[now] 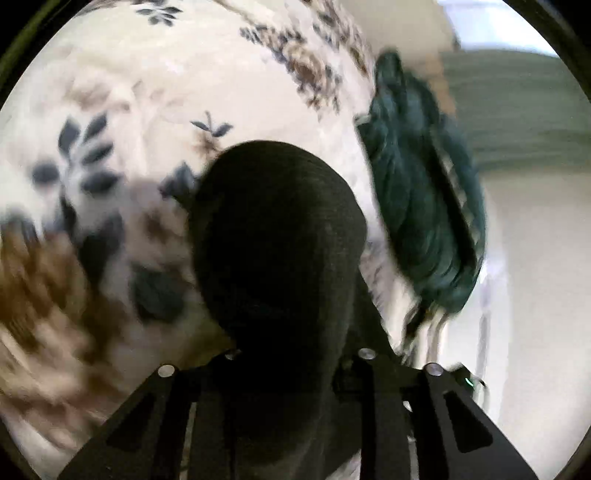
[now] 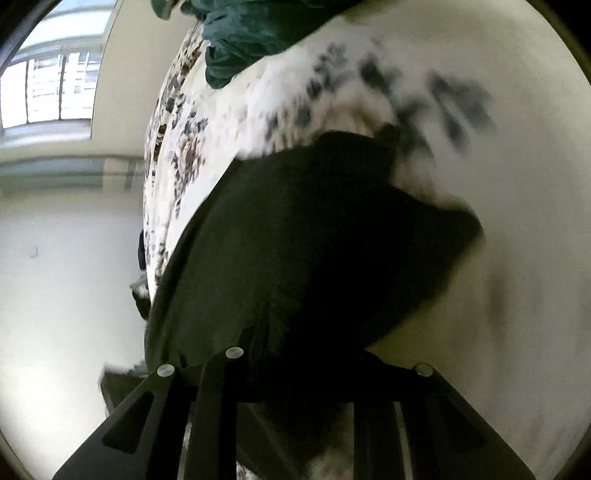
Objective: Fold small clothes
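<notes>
A dark, almost black small garment (image 1: 273, 236) fills the middle of the left wrist view and hangs from my left gripper (image 1: 291, 354), which is shut on it. The same dark garment (image 2: 314, 240) spreads wide in the right wrist view, and my right gripper (image 2: 295, 362) is shut on its other edge. The cloth hides the fingertips of both grippers. It is held above a white bedspread (image 1: 166, 85) with a blue and brown flower print. Both views are blurred by motion.
A crumpled teal garment (image 1: 417, 199) lies on the bedspread near its edge; it also shows at the top of the right wrist view (image 2: 251, 33). Beyond the bed's edge are a pale floor (image 2: 66, 277), a wall and a window (image 2: 55, 74).
</notes>
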{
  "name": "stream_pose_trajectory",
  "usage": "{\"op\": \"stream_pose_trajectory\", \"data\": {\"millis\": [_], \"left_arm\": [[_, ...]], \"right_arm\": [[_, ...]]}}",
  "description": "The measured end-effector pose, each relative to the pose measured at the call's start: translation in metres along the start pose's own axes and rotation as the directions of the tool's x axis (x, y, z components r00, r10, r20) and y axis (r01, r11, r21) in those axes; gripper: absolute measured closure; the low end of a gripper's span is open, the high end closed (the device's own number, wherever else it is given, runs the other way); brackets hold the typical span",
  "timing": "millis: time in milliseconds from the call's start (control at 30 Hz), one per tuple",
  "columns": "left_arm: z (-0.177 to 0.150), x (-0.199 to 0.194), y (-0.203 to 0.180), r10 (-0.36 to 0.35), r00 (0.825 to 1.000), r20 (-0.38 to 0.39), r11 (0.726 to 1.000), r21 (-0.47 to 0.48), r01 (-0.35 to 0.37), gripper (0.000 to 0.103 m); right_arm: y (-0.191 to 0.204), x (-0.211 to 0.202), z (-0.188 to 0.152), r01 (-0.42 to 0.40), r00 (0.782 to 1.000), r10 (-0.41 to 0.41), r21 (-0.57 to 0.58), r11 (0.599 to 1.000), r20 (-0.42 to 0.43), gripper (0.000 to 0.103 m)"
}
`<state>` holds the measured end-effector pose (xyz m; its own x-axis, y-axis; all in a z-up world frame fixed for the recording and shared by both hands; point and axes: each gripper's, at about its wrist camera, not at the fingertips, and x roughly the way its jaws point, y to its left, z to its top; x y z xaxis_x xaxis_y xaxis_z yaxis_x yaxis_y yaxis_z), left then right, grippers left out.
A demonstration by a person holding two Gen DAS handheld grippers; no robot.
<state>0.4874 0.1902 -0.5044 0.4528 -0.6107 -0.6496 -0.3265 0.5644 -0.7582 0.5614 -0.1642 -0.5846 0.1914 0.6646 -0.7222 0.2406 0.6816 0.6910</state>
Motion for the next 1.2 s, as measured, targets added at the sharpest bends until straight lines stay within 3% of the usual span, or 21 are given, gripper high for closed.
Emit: {"op": "stream_pose_trajectory", "data": {"millis": [67,100,133,200,267,367,500,600,733,800,833,900,967,1033,1100,1200], "left_arm": [[0.014,0.005,0.015,0.088,0.993,-0.081,0.994,0.066,-0.083,0.06],[0.019,0.006,0.02,0.175,0.979,-0.101,0.981,0.103,-0.165,0.053],[0.019,0.005,0.023,0.215,0.971,-0.103,0.972,0.12,-0.203,0.05],[0.012,-0.01,0.02,0.245,0.968,-0.043,0.961,0.14,-0.237,0.05],[-0.002,-0.027,0.008,0.254,0.967,0.024,0.957,0.141,-0.255,0.048],[-0.02,-0.044,-0.006,0.27,0.955,0.121,0.947,0.145,-0.286,0.043],[0.005,-0.028,0.0,0.294,0.94,0.172,0.947,0.084,-0.311,0.039],[0.047,0.002,0.015,0.334,0.929,0.159,0.936,0.056,-0.346,0.039],[0.084,0.041,0.039,0.365,0.929,0.065,0.929,0.045,-0.368,0.039],[0.086,0.038,0.031,0.372,0.926,0.068,0.923,0.076,-0.377,0.039],[0.083,0.032,0.025,0.377,0.923,0.079,0.918,0.101,-0.384,0.039],[0.064,0.01,0.003,0.396,0.908,0.134,0.895,0.167,-0.415,0.039],[0.035,-0.012,-0.016,0.423,0.888,0.182,0.866,0.206,-0.455,0.039],[0.006,-0.029,-0.024,0.43,0.881,0.196,0.858,0.214,-0.467,0.039],[-0.024,-0.04,-0.027,0.457,0.869,0.187,0.848,0.202,-0.49,0.039],[-0.059,-0.044,-0.02,0.471,0.872,0.134,0.858,0.159,-0.488,0.039]], "right_arm": [[0.004,-0.009,-0.059,0.024,0.999,-0.026,0.051,0.998,0.029,0.081],[0.005,-0.005,-0.084,0.039,0.999,-0.041,0.079,0.996,0.02,0.075],[0.005,0.005,-0.1,0.059,0.998,-0.058,0.1,0.993,-0.011,0.072],[-0.007,0.024,-0.122,0.092,0.992,-0.076,0.165,0.982,-0.099,0.051],[-0.018,0.018,-0.136,0.111,0.993,-0.099,0.201,0.973,-0.069,0.05],[-0.018,-0.008,-0.14,0.158,0.987,-0.158,0.154,0.975,-0.012,0.044],[0.003,-0.047,-0.114,0.253,0.963,-0.253,0.005,0.967,0.096,0.041],[0.016,-0.039,-0.061,0.304,0.948,-0.291,-0.096,0.948,0.127,0.041],[-0.001,0.005,0.012,0.327,0.945,-0.327,-0.109,0.939,0.016,0.041],[-0.011,0.03,0.03,0.325,0.941,-0.333,-0.117,0.939,-0.056,0.041],[-0.015,0.042,0.036,0.29,0.947,-0.303,-0.121,0.949,-0.106,0.041],[-0.019,0.052,0.037,0.283,0.939,-0.302,-0.126,0.951,-0.168,0.041],[-0.014,0.043,0.031,0.321,0.925,-0.344,-0.154,0.935,-0.16,0.041],[-0.01,0.019,0.014,0.41,0.893,-0.432,-0.164,0.897,-0.127,0.041],[-0.01,-0.009,-0.007,0.397,0.908,-0.409,-0.128,0.909,-0.089,0.041],[-0.026,-0.044,-0.045,0.341,0.938,-0.337,0.037,0.939,-0.08,0.041]]}}
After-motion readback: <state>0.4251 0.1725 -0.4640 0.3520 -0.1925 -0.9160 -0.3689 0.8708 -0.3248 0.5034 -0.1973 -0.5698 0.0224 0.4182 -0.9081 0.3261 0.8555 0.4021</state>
